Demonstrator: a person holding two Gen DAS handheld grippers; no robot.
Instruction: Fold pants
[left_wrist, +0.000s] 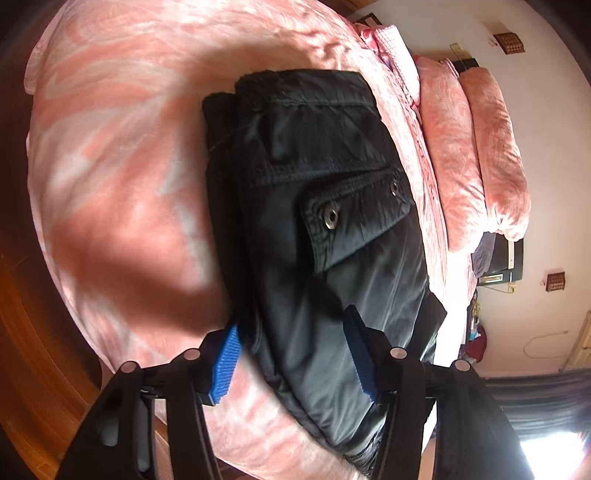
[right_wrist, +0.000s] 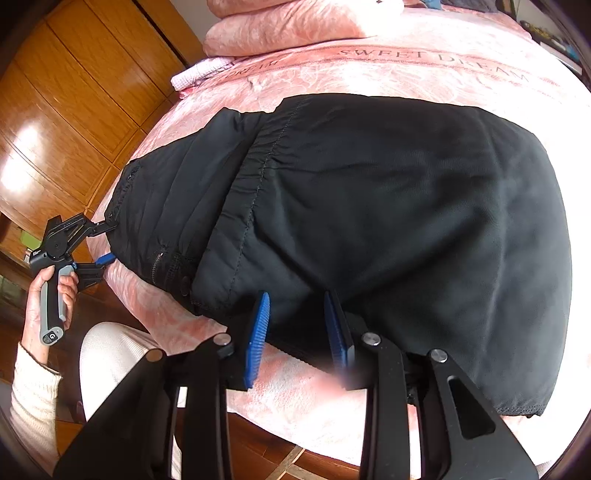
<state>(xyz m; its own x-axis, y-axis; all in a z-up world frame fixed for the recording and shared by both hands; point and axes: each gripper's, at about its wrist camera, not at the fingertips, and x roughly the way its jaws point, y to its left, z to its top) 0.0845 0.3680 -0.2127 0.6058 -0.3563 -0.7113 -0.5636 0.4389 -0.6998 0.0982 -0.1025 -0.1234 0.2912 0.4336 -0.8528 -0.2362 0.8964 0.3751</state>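
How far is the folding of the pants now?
Done: the pants lie on the bed folded into a stack. In hand: both tongs, left and right, are open at its near edge. Left: maybe one more fold or some smoothing.

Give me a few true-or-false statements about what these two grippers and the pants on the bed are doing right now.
1. The pants are black. True.
2. The pants lie on a wooden floor. False: they lie on a pink bed.
3. The left gripper is open, its fingers straddling the pants' edge. True.
4. The right gripper is clamped shut on a pillow. False: it is open at the pants' near edge.
5. Pink pillows are stacked at the bed's far end. True.
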